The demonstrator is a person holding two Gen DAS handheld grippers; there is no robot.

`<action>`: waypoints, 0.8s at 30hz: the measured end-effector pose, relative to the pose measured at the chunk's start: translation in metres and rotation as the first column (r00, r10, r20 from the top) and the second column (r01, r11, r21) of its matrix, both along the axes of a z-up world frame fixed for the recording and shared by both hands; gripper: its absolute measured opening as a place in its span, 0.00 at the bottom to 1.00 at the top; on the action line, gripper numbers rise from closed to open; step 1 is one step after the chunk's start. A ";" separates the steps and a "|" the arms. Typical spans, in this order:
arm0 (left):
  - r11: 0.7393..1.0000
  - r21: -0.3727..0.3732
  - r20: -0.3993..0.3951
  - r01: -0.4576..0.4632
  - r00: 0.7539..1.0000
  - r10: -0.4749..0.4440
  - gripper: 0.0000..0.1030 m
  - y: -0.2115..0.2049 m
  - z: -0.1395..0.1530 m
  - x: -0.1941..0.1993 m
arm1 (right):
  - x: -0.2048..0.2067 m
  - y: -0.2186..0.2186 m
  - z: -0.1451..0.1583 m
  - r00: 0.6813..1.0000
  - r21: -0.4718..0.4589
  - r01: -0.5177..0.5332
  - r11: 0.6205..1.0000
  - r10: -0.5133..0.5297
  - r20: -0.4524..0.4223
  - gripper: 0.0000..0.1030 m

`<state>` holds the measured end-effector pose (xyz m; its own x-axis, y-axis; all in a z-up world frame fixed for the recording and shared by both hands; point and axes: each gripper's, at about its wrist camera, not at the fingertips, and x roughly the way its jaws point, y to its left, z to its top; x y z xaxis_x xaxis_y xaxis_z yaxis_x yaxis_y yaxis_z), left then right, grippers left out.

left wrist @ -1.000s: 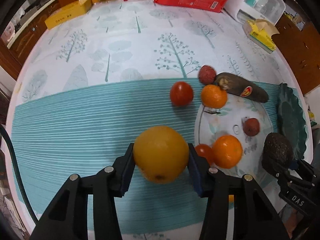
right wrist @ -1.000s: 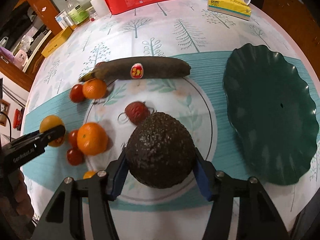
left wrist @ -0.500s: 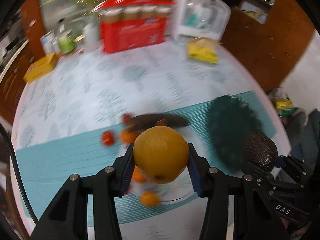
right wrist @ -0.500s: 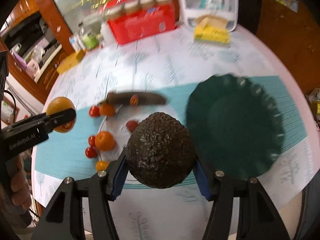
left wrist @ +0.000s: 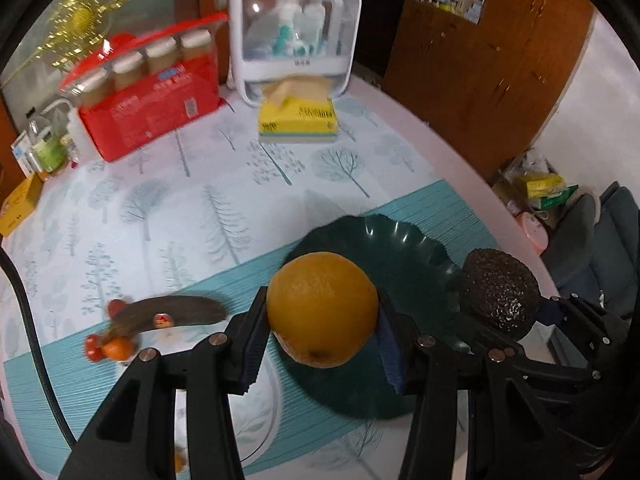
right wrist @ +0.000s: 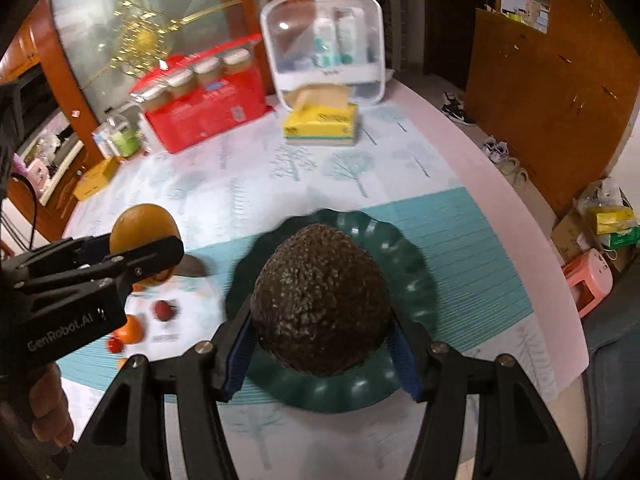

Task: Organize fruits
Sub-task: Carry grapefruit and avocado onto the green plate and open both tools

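My left gripper (left wrist: 320, 340) is shut on a large orange (left wrist: 322, 308), held in the air over the near left part of the dark green scalloped plate (left wrist: 404, 248). My right gripper (right wrist: 322, 340) is shut on a dark, bumpy avocado (right wrist: 322, 300) above the same green plate (right wrist: 412, 264). In the left wrist view the avocado (left wrist: 498, 290) hangs just right of the orange. To the left lie a dark banana (left wrist: 172, 312), a small orange (left wrist: 118, 348) and a tomato (left wrist: 91, 347) by a white plate (left wrist: 260, 420).
At the back of the table stand a red package of jars (left wrist: 148, 96), a white clear-lidded box (left wrist: 296, 36), a yellow tissue pack (left wrist: 298, 116) and a yellow carton (left wrist: 18, 204). A lychee (right wrist: 164, 310) and more small fruit lie on the white plate (right wrist: 180, 320). The table edge curves right.
Both grippers rose and swung right with their fruit, from over the white plate to above the green plate. The wrist views now show more of the room behind.
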<state>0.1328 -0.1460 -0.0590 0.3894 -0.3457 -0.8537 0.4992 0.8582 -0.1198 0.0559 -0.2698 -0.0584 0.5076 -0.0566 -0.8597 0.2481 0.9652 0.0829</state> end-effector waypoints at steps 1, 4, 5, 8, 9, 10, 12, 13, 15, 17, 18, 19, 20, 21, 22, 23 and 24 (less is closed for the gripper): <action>1.000 0.010 -0.012 -0.002 1.000 0.002 0.46 -0.007 -0.009 0.004 | 0.002 -0.009 -0.010 1.000 0.001 0.006 1.000 -0.006 -0.018 0.58; 0.999 0.046 -0.052 -0.012 0.999 0.015 0.46 -0.025 -0.041 0.012 | 0.011 -0.031 -0.042 0.997 0.006 0.017 1.000 -0.017 -0.076 0.58; 0.998 0.057 -0.065 -0.016 0.998 0.020 0.46 -0.029 -0.050 0.014 | 0.014 -0.037 -0.052 0.995 0.005 0.017 1.000 -0.017 -0.094 0.58; 0.997 0.078 -0.091 -0.029 0.995 0.036 0.46 -0.040 -0.076 0.019 | 0.018 -0.047 -0.072 0.993 -0.004 0.008 1.000 -0.008 -0.120 0.58; 0.995 0.089 -0.096 -0.033 0.994 0.042 0.46 -0.044 -0.084 0.021 | 0.019 -0.050 -0.077 0.992 -0.004 0.002 1.000 -0.003 -0.125 0.58; 0.995 0.098 -0.099 -0.035 0.994 0.045 0.46 -0.046 -0.090 0.023 | 0.021 -0.052 -0.083 0.991 -0.005 -0.002 1.000 0.001 -0.132 0.58; 0.993 0.115 -0.111 -0.042 0.992 0.055 0.46 -0.050 -0.100 0.026 | 0.024 -0.056 -0.092 0.990 0.003 -0.010 1.000 0.011 -0.138 0.58; 0.992 0.120 -0.117 -0.045 0.991 0.059 0.46 -0.051 -0.104 0.028 | 0.026 -0.058 -0.095 0.990 0.013 -0.013 1.000 0.015 -0.143 0.59; 0.990 0.130 -0.127 -0.048 0.990 0.065 0.46 -0.052 -0.109 0.029 | 0.029 -0.059 -0.102 0.988 0.033 -0.025 0.999 0.029 -0.151 0.59; 0.989 0.143 -0.133 -0.043 0.989 0.063 0.47 -0.054 -0.114 0.029 | 0.033 -0.057 -0.108 0.986 0.040 -0.044 0.998 0.050 -0.157 0.59; 0.988 0.151 -0.135 -0.039 0.989 0.060 0.47 -0.055 -0.116 0.029 | 0.034 -0.055 -0.111 0.985 0.040 -0.054 0.998 0.060 -0.163 0.59; 0.987 0.158 -0.139 -0.030 0.989 0.052 0.47 -0.056 -0.118 0.030 | 0.034 -0.053 -0.113 0.983 0.039 -0.062 0.997 0.068 -0.171 0.59; 0.986 0.164 -0.142 -0.025 0.989 0.049 0.48 -0.056 -0.119 0.029 | 0.033 -0.050 -0.112 0.985 0.021 -0.069 0.997 0.071 -0.157 0.60; 0.986 0.165 -0.141 -0.023 0.989 0.046 0.49 -0.055 -0.119 0.029 | 0.033 -0.047 -0.110 0.985 -0.001 -0.084 0.996 0.083 -0.153 0.60; 0.986 0.166 -0.140 -0.021 0.989 0.045 0.50 -0.055 -0.119 0.029 | 0.034 -0.045 -0.110 0.984 -0.012 -0.093 0.996 0.090 -0.151 0.60; 0.984 0.176 -0.132 -0.024 0.990 0.048 0.57 -0.055 -0.118 0.028 | 0.034 -0.042 -0.109 0.984 -0.024 -0.105 0.994 0.101 -0.148 0.60; 0.982 0.185 -0.122 -0.028 0.991 0.051 0.67 -0.054 -0.117 0.028 | 0.033 -0.041 -0.108 0.983 -0.030 -0.114 0.993 0.109 -0.147 0.60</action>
